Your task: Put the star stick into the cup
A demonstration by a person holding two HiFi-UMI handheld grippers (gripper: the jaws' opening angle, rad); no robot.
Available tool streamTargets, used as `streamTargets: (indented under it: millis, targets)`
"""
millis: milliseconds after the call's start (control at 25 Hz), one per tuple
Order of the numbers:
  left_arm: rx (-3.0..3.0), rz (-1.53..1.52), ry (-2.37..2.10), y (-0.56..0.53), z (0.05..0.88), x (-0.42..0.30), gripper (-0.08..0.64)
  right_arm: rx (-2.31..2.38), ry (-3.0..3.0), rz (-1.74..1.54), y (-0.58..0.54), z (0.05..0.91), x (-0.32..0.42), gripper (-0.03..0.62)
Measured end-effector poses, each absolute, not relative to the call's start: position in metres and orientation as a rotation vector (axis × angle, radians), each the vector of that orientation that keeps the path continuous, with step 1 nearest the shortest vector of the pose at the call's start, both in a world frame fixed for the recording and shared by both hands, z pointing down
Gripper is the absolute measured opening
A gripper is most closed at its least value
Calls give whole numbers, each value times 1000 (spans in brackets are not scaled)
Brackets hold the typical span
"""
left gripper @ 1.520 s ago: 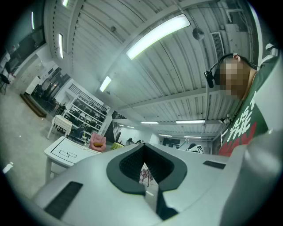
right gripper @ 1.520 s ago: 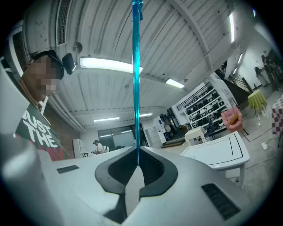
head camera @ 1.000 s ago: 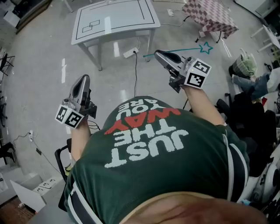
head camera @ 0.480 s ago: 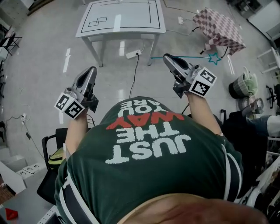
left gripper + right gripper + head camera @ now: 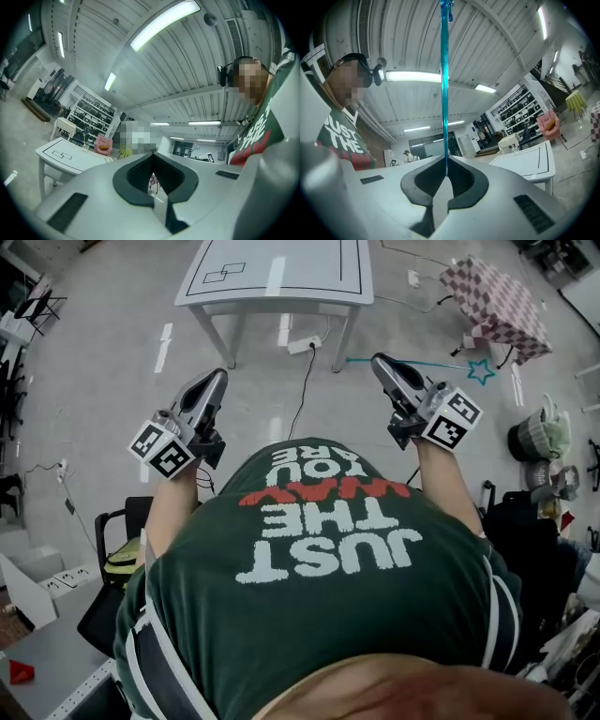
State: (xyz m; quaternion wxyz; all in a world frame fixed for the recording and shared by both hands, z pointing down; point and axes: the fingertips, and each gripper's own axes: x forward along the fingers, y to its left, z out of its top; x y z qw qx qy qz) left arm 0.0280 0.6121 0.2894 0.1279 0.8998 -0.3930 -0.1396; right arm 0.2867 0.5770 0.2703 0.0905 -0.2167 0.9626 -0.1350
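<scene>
Right gripper view: ribbed jaws pinch slim blue star stick (image 5: 443,93).

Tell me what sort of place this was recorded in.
Probably a lab or workshop hall: a ribbed metal ceiling with strip lights, stocked shelving racks along a wall, and a white table marked with black outlines on a polished floor.

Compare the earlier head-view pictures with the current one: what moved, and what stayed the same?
The person has shifted towards the white table, carrying both tools along. The left gripper now shows nearer the table's leg. Nothing was grasped or released. The right gripper stays shut on the star stick, and the left gripper stays shut and empty.
</scene>
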Motion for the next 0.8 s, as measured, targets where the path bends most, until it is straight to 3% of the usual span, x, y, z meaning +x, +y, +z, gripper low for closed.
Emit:
streamTargets:
  millis: [400, 800]
  targets:
    - [2600, -445, -1009, 488, 325, -33, 8, -741, 2884, -415, 473, 288, 221, 43]
    - [2677, -450, -833, 283, 312, -167, 8, -821, 2859, -374, 295, 256, 63, 43]
